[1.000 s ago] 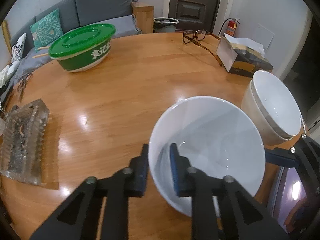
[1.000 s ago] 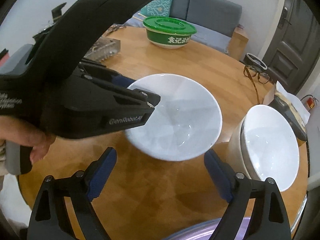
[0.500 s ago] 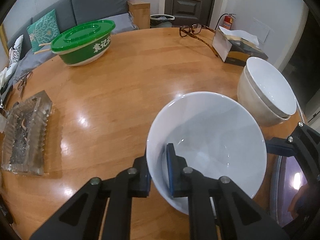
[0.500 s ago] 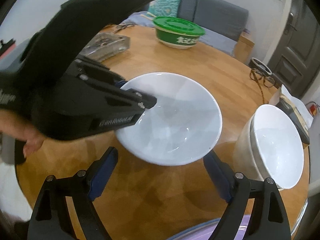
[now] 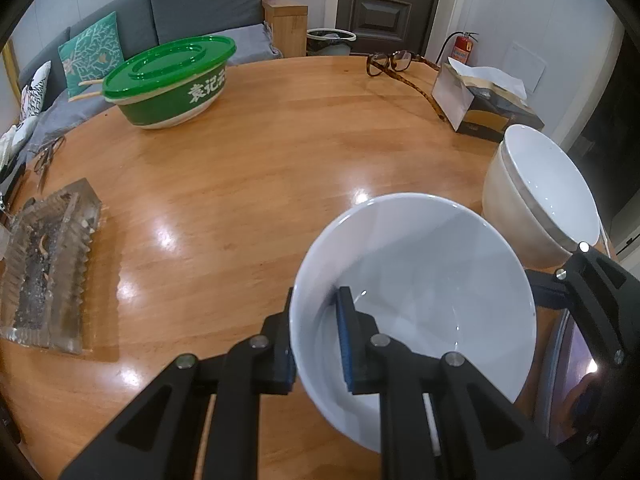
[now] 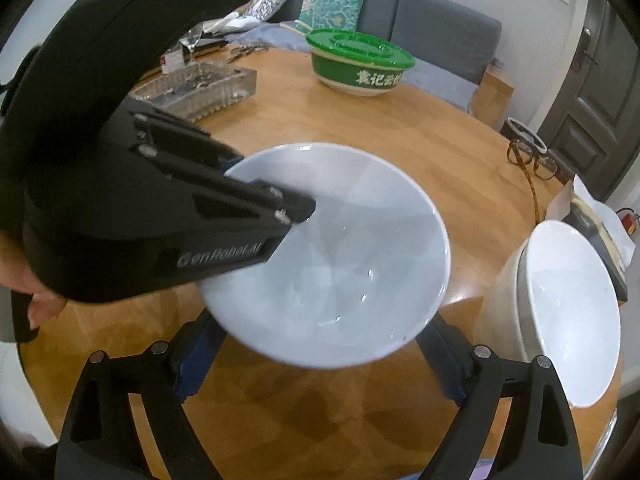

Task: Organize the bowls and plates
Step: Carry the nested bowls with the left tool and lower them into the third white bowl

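White bowl (image 5: 420,292): rim clamped by left gripper (image 5: 316,336), held above wooden table (image 5: 260,160). Right gripper (image 6: 320,364): jaws apart, empty, beneath it. Best kept level, then centred over nested bowls (image 5: 548,196) before lowering.

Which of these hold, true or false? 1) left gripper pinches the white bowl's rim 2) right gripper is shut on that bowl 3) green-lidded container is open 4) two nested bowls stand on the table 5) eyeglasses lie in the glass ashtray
1) The left gripper pinches the rim of the white ceramic bowl: true.
2) False: the right gripper stands open, the bowl above it.
3) False: the green-lidded round container is covered.
4) The nested white bowls stand on the round wooden table: true.
5) False: the tortoiseshell eyeglasses lie on the table, far from the clear glass ashtray.
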